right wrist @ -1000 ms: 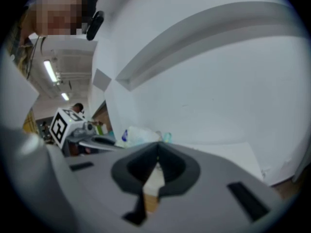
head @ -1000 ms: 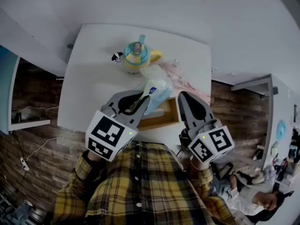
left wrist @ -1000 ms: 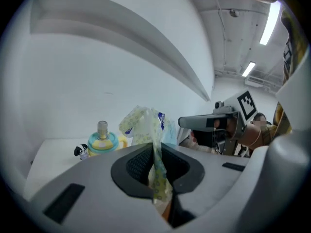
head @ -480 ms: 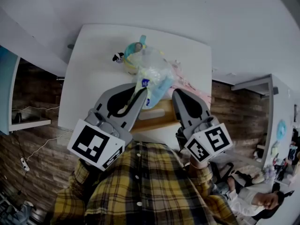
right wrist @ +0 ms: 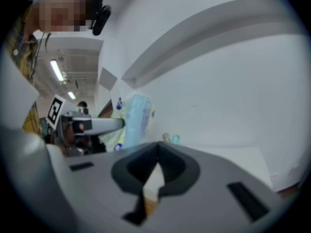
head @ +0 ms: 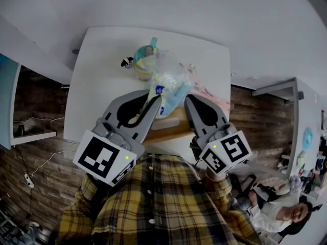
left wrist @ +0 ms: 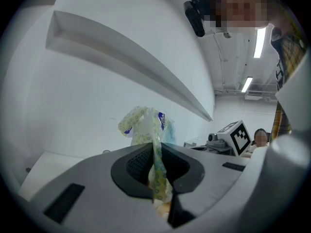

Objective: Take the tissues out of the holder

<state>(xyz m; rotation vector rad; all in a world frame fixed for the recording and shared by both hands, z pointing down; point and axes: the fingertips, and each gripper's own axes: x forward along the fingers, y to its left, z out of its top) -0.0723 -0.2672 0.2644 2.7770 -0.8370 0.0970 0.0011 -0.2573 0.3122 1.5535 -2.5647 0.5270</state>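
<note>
Change over the last second: the tissue pack (head: 171,83) sat low, just over the wooden holder (head: 171,127); it has come up and now hangs clear above it, and it covers part of the yellow and blue pot (head: 143,60) behind.
Change in the last half second: hardly any; pack and both grippers sit about where they were.
Left gripper (head: 152,100): it has risen and tipped up towards level. Its marker cube (head: 104,157) now lies lower and further left in the head view.
Left grip: the jaws are nearly together, pinching the thin patterned plastic wrap of the pack. The wrap runs down between the pads and the bulk of the pack stands up beyond the tips.
Right gripper (head: 190,101): it has barely shifted and lies at the holder's right end, pointing a little downward, close beside the left gripper.
Right grip: the tips meet on a narrow pale and tan sliver that looks like the holder's end wall.
Tissues: out of the holder, in the air over the near part of the table (head: 102,75).
Holder: flat on the table's near edge, below the pack, between the two grippers.
Also on the table: a small black and white figure (head: 126,62) beside the pot, and a pink cloth (head: 207,93) to the right.
</note>
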